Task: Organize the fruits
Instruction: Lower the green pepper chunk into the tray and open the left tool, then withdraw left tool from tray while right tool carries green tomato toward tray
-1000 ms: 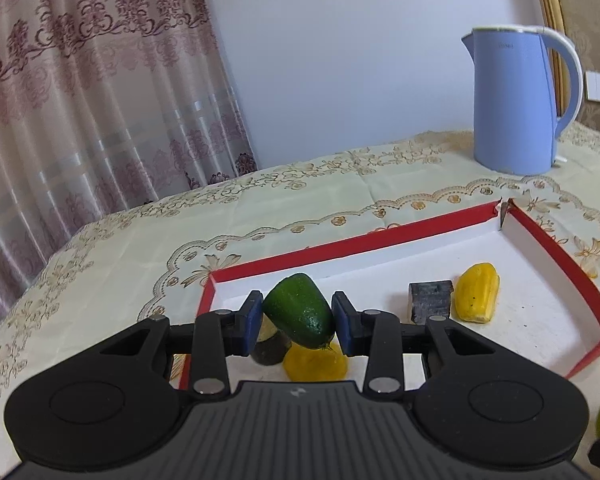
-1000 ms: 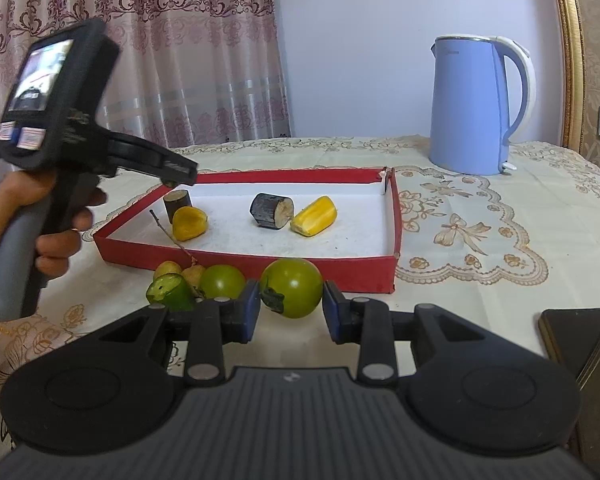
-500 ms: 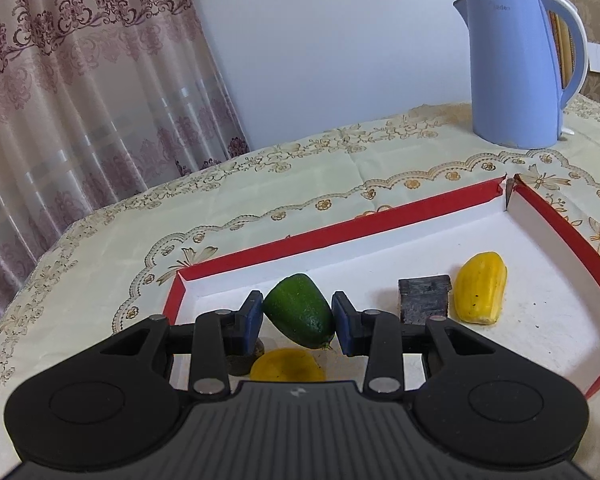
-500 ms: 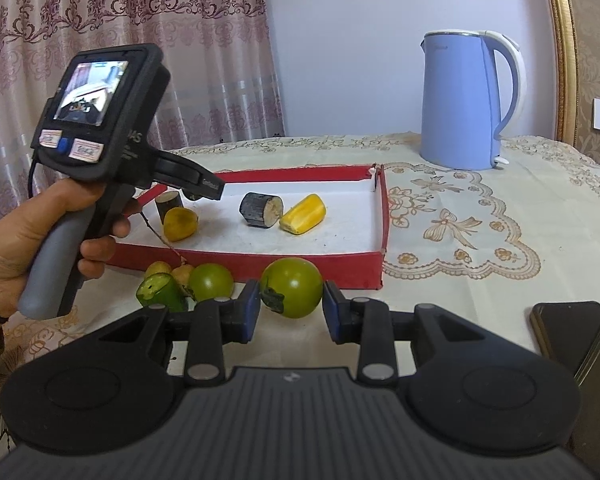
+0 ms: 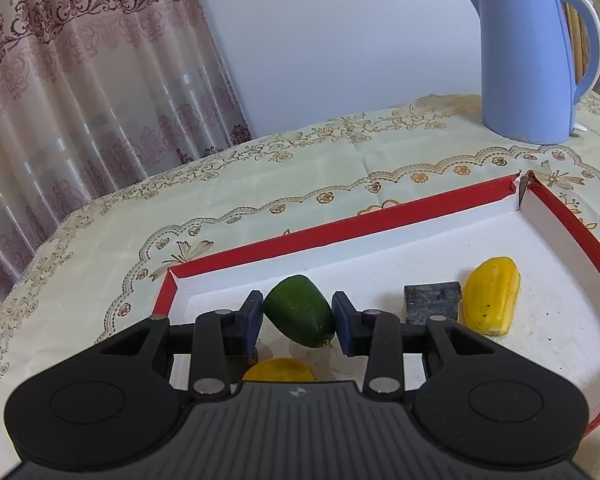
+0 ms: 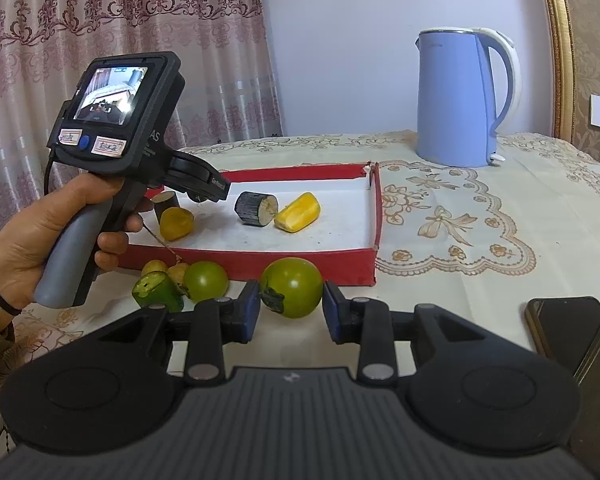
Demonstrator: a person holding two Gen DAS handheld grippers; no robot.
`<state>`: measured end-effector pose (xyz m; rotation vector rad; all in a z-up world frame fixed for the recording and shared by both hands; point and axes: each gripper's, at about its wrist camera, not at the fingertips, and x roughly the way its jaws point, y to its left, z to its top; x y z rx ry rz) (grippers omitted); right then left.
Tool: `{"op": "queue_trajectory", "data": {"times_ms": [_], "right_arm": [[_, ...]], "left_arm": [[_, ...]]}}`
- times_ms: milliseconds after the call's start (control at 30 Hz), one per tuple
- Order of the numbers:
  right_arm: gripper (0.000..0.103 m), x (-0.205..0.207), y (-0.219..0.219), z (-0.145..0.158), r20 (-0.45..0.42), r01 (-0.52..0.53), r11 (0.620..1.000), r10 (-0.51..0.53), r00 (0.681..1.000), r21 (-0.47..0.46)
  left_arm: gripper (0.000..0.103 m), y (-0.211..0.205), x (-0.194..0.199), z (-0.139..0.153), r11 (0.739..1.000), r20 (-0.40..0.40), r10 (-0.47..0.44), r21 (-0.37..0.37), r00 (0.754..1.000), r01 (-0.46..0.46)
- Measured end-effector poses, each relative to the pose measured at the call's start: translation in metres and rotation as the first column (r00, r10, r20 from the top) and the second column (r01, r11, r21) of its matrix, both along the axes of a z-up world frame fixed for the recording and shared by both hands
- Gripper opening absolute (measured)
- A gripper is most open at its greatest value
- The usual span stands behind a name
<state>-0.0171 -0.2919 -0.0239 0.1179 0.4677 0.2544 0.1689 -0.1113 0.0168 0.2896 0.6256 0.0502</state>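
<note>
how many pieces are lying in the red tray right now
4: dark stub and orange-yellow piece at left, dark chunk and yellow piece mid-tray. Left gripper may hide more.

Left tool [image 5: 298, 322] hides most of yellow fruit [image 5: 279, 374] — phone [image 6: 575, 336] cropped.

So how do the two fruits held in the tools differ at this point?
The dark green oval fruit is elongated and tilted in the left tool, above the red tray. The round green tomato is lighter, rounder, with a dark calyx, and sits in the right tool in front of the tray, outside it. Both are green, each clamped between blue pads.
</note>
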Motion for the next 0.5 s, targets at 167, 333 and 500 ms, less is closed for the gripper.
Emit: {"op": "queue_trajectory", "data": {"times_ms": [167, 333, 500], "right_arm": [[0.032, -0.001, -0.001, 0.0, -0.001, 0.003, 1.0, -0.003, 1.0, 0.0], [0.032, -0.002, -0.001, 0.001, 0.001, 0.003, 1.0, -0.003, 1.0, -0.001], [0.032, -0.002, 0.001, 0.002, 0.002, -0.001, 1.0, 0.001, 1.0, -0.005]], "left_arm": [[0.056, -0.002, -0.004, 0.004, 1.0, 0.024, 0.003, 0.019, 1.0, -0.003], [0.064, 0.001, -0.014, 0.01, 1.0, 0.055, 0.005, 0.011, 0.998, -0.006], [0.064, 0.012, -0.026, 0.015, 1.0, 0.065, 0.023, -0.023, 0.998, -0.021]]}}
